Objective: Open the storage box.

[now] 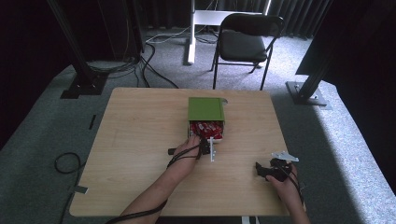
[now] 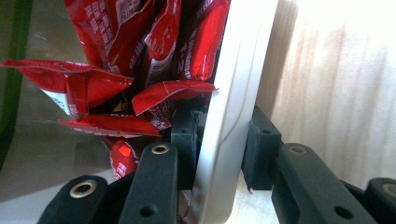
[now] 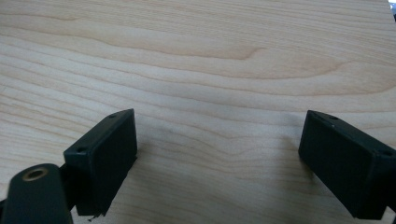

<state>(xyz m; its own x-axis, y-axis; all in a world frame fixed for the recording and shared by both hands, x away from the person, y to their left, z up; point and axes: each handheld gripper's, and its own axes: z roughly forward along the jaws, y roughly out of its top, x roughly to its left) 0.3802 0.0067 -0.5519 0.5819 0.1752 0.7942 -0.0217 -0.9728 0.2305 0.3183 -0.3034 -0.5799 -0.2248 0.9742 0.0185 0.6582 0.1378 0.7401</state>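
Observation:
A white box (image 1: 222, 132) with a green lid (image 1: 205, 108) lies in the middle of the wooden table (image 1: 140, 135). Its near end is open and packed with several red snack packets (image 1: 208, 129). My left gripper (image 1: 204, 144) sits at that open end. In the left gripper view the jaws are shut on the box's white wall (image 2: 233, 93), one pad inside among the red packets (image 2: 154, 46) and one outside; the left gripper (image 2: 219, 149) pinches it firmly. My right gripper (image 1: 261, 170) rests low at the table's near right, open, with bare wood between its pads (image 3: 105, 154).
A black folding chair (image 1: 245, 39) stands beyond the table's far edge. Black frame posts (image 1: 79, 70) and cables (image 1: 154, 70) lie on the grey carpet at the left. The table's right edge is close to my right hand (image 1: 289, 191).

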